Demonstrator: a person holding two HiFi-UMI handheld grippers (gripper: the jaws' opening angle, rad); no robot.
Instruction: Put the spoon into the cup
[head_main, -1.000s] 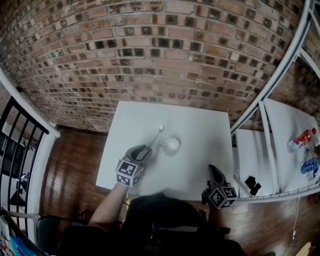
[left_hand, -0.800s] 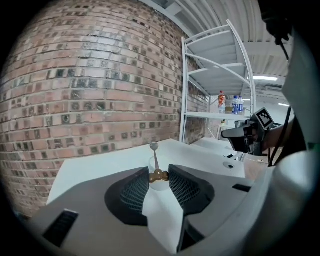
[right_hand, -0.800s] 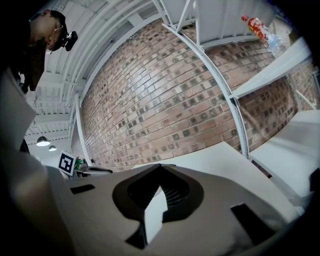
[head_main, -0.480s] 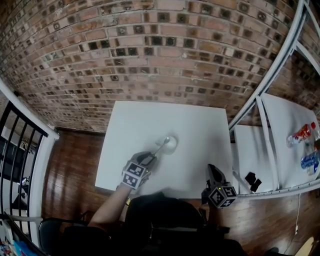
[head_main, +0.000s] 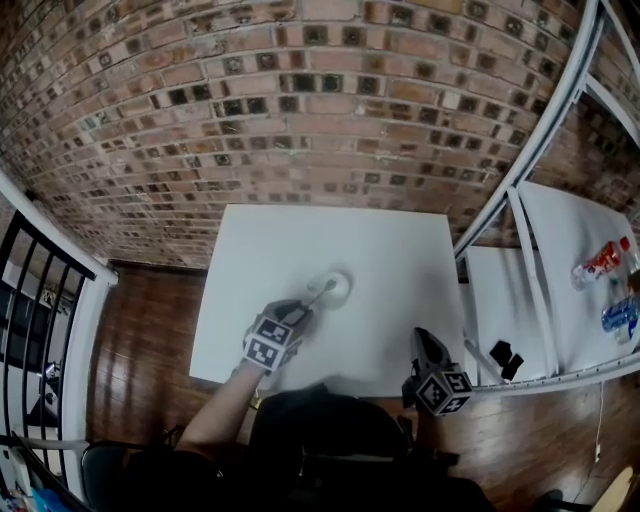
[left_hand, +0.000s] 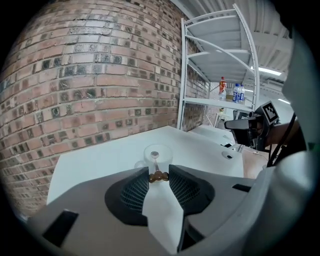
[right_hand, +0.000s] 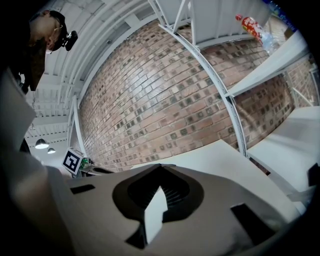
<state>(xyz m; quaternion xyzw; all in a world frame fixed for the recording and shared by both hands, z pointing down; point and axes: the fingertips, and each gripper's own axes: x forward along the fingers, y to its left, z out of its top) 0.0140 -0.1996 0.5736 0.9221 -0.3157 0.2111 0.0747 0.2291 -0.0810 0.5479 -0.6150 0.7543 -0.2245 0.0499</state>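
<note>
- Table (head_main: 400, 250): bare white top ahead of both sets of jaws, where a dropped spoon would land.
- Left gripper (left_hand: 159, 176): jaws about half closed, pinching only the spoon's handle end. Thin hold, so it could pivot.
- Right gripper (right_hand: 160, 167): jaws together and empty, well aside, not steadying anything.
- Cup (left_hand: 158, 159): clear, just ahead of the left jaw tips. A nudge might topple it.
- Spoon (left_hand: 154, 155): bowl at the cup's mouth. Early release risked tipping out.

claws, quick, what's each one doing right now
Left claw: closed on the spoon.
Right claw: closed, empty.
</note>
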